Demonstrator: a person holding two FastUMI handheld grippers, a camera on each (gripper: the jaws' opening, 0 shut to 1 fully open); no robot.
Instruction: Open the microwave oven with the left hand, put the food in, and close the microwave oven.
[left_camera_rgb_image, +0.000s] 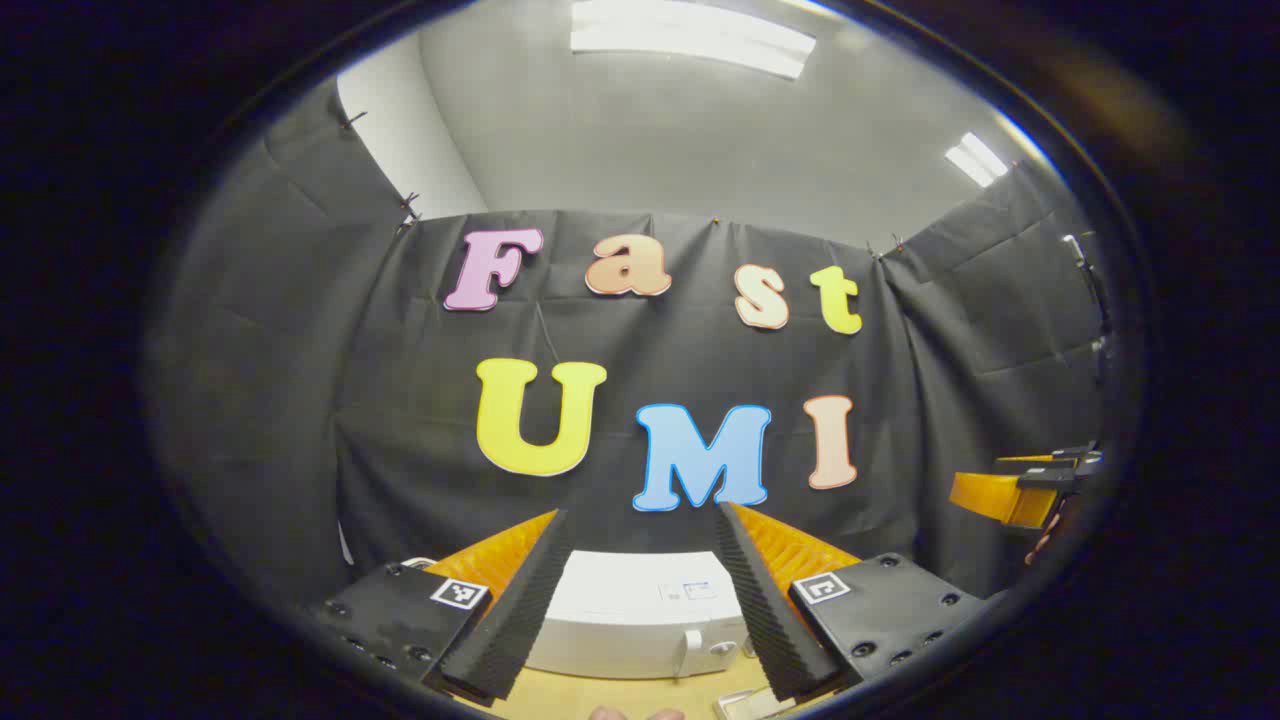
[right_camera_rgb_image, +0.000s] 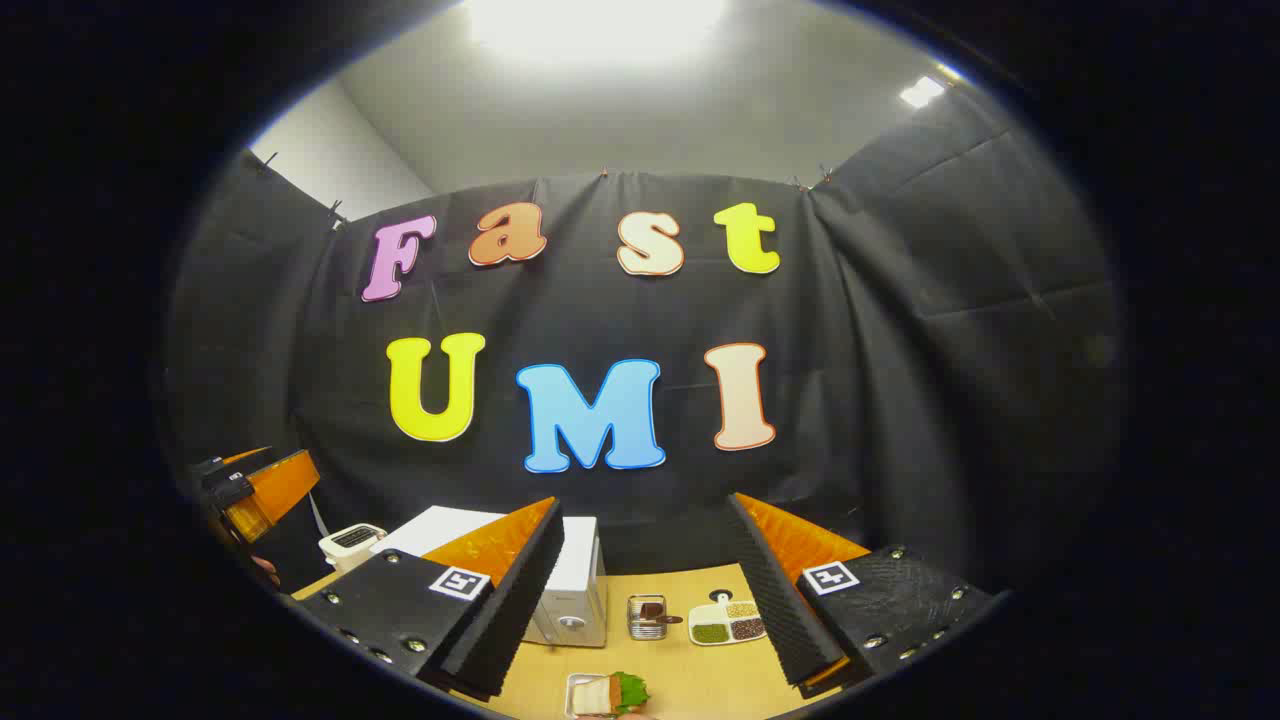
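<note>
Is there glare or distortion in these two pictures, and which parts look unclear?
Right gripper view: the ceiling light is blown out to white glare; the small divided white dish of grains is sharp enough but too small for detail. Left gripper view: the ceiling light panels stay readable; the fisheye bends the black cloth wall, and the white box-shaped microwave oven is partly hidden behind the jaws.

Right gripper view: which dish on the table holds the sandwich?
The small white tray at the bottom edge, nearest the right gripper. The divided dish farther back holds green and brown grains instead.
</note>
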